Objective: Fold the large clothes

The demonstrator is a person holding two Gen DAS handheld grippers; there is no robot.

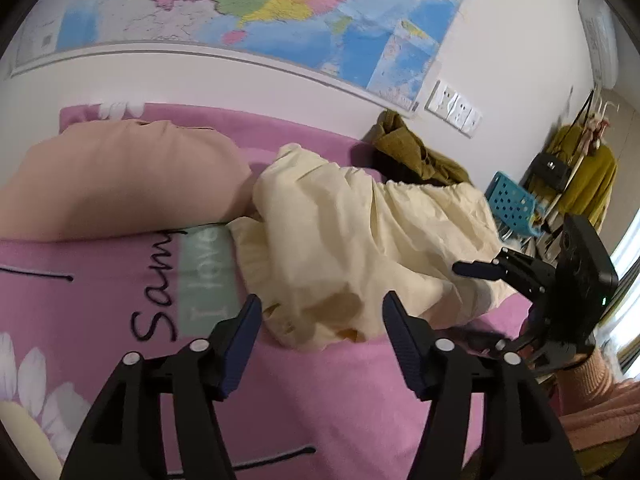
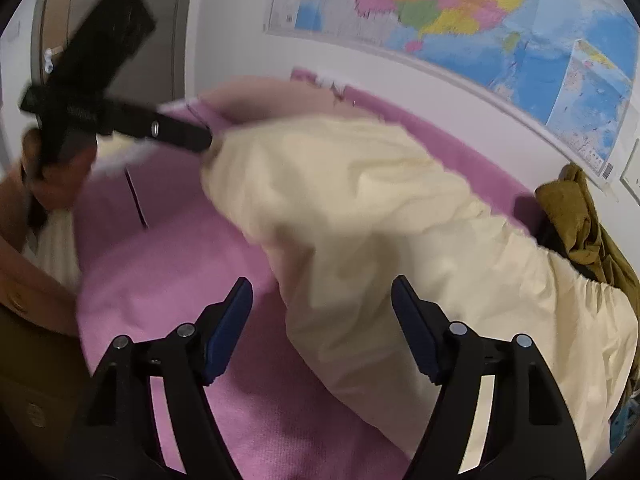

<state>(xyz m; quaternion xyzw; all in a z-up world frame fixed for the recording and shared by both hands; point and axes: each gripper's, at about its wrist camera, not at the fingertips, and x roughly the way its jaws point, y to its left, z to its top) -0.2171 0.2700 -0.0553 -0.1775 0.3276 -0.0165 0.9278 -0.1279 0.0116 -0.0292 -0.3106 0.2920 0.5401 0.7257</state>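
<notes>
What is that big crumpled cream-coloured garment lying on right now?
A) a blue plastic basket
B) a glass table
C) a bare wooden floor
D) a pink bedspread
D: the cream garment lies in a heap on the pink bedspread, next to a peach pillow. Both the left gripper and the right gripper are open over it, holding nothing.

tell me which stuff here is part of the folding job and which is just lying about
For the job:
cream garment
left gripper, open
right gripper, open
pink bedspread, the folding surface

Lying about:
peach pillow
olive garment by the wall
blue perforated basket
wall map
</notes>
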